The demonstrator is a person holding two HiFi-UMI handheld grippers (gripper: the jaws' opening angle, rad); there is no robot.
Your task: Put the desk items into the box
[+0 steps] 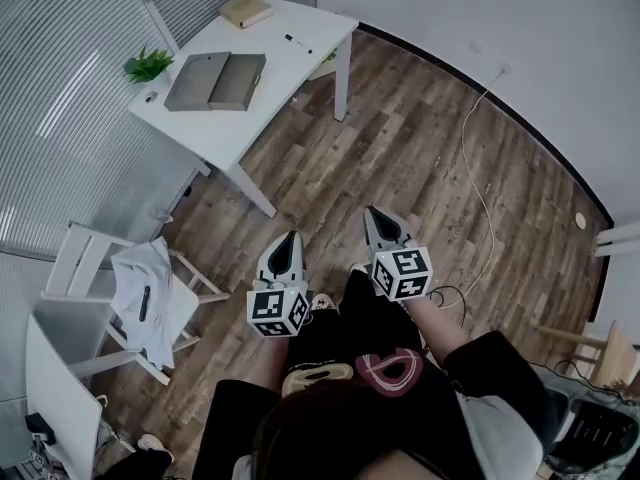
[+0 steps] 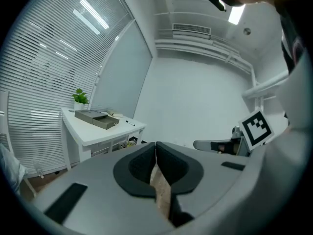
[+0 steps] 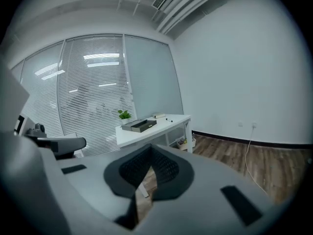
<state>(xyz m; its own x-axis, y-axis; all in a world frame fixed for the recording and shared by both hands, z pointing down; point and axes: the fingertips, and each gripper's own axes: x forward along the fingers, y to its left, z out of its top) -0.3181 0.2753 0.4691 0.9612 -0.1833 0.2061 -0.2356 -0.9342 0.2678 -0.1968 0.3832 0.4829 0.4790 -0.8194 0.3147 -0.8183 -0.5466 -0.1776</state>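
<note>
A white desk (image 1: 290, 63) stands far ahead at the upper left. On it lie an open grey box (image 1: 215, 80), a tan book (image 1: 245, 11), a black pen (image 1: 297, 43) and a small green plant (image 1: 148, 65). Both grippers hang over the wooden floor, well short of the desk. My left gripper (image 1: 290, 240) is shut and empty; my right gripper (image 1: 374, 214) is shut and empty too. The left gripper view shows its jaws (image 2: 156, 145) closed, with the box (image 2: 96, 119) and plant (image 2: 80, 98) beyond. In the right gripper view the box (image 3: 139, 125) sits past the closed gripper (image 3: 150, 149).
A white chair (image 1: 85, 258) draped with a white cloth (image 1: 150, 298) stands at the left. A thin cable (image 1: 478, 183) runs across the wooden floor to a wall socket. White furniture edges show at the right (image 1: 620, 238) and bottom left (image 1: 55, 398).
</note>
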